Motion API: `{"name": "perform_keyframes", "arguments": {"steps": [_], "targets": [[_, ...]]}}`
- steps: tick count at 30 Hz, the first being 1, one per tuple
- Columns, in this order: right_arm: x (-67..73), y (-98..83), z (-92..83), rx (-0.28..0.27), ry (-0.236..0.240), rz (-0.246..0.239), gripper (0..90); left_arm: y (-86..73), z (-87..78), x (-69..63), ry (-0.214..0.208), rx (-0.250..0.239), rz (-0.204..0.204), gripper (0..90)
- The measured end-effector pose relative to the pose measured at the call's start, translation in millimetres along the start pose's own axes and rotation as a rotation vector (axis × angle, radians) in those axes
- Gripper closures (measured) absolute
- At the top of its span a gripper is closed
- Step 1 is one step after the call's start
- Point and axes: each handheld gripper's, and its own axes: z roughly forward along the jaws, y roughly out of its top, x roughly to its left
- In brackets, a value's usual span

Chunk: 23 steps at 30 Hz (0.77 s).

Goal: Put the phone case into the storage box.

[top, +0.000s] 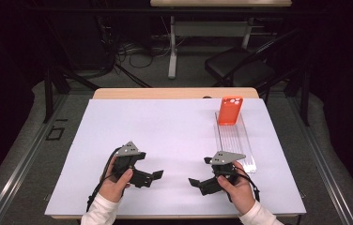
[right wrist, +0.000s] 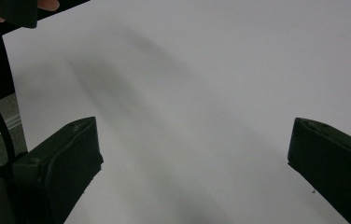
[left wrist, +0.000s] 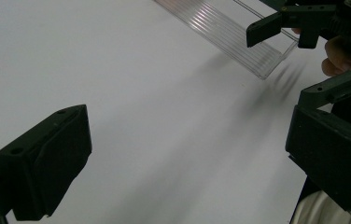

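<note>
An orange phone [top: 230,110] leans upright at the far end of a clear ribbed acrylic rack [top: 241,143] on the right side of the white mat [top: 165,126]. My left gripper [top: 150,169] rests near the front of the mat, jaws pointing right and open with nothing between them. My right gripper [top: 199,171] faces it from the right, also open and empty, just in front of the rack's near end. In the left gripper view, the open left gripper [left wrist: 187,158] looks at the rack's end [left wrist: 229,32] and the right gripper [left wrist: 290,60]. The right gripper [right wrist: 197,158] looks over bare mat.
The mat covers a wooden table [top: 174,93]. Behind it on the floor are a black chair [top: 240,65], cables [top: 132,54] and the leg of another table [top: 172,44]. A sleeve [left wrist: 318,210] shows at the lower right of the left gripper view.
</note>
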Motion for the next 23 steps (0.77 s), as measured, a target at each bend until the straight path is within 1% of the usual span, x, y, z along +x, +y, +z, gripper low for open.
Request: {"name": "perform_keyframes", "arguments": {"steps": [8,11,15,18,23], "targets": [[-0.5,0.0,-0.4,-0.001,-0.001,0.001,2.2,-0.3,0.1,0.5,0.001,0.0,-0.001,0.7],[-0.5,-0.2,-0.6,0.0,-0.001,0.002,2.2,-0.5,0.2,1.3,0.002,-0.002,-0.009,0.7],[-0.8,-0.2,-0.7,0.009,-0.001,0.01,2.2,-0.6,-0.5,2.8,0.006,-0.002,-0.011,0.7],[-1.5,-0.5,-0.5,0.004,0.004,0.017,2.2,-0.4,-1.4,3.6,0.012,-0.012,-0.013,0.6],[-2.7,-1.1,-1.0,0.004,0.004,0.022,2.2,0.0,-1.9,4.9,0.01,-0.01,-0.016,0.6]]}}
